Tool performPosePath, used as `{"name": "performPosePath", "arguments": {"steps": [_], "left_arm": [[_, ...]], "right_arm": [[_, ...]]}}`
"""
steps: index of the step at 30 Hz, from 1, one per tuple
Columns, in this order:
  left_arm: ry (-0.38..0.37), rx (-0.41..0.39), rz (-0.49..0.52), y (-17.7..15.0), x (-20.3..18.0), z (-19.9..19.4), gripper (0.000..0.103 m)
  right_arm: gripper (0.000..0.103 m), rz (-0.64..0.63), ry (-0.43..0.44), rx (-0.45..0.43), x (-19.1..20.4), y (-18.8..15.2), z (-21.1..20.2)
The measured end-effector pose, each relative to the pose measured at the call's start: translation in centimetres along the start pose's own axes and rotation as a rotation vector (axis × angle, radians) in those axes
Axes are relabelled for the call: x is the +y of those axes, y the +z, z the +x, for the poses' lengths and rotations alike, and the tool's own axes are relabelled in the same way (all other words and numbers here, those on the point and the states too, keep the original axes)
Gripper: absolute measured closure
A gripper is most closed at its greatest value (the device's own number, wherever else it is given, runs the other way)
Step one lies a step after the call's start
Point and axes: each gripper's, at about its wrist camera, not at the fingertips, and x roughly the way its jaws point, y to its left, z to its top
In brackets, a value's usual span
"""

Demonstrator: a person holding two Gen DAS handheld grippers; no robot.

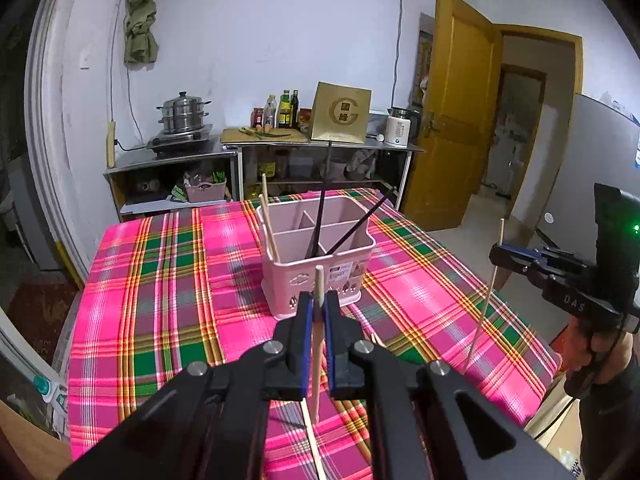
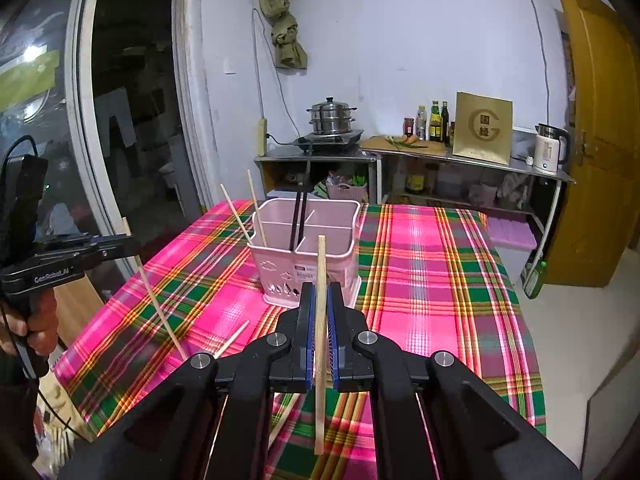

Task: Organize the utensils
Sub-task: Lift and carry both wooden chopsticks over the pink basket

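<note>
The pink utensil holder [image 1: 316, 256] stands on your plaid tablecloth [image 1: 160, 280], with two pale chopsticks [image 1: 269, 224] and two black chopsticks [image 1: 322, 216] leaning in its compartments. Your left gripper [image 1: 319, 312] is clamped on a wooden chopstick [image 1: 318, 344] held upright; your right gripper [image 2: 321, 308] pinches another wooden chopstick [image 2: 320, 320] likewise, both near the holder.

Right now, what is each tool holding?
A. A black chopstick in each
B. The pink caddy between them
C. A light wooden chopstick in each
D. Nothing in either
C: the left tool and the right tool are each shut on a light wooden chopstick, standing roughly upright.
</note>
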Motion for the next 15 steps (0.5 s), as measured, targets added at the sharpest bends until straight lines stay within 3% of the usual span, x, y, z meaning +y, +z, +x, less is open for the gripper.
{"name": "performPosePath", "arguments": {"steps": [15], "left_arm": [[0.014, -0.038, 0.032, 8.1, -0.4, 1.9, 0.097]], "right_arm": [[0.098, -0.018, 0.078, -0.085, 2.1, 7.2, 2.8]]}}
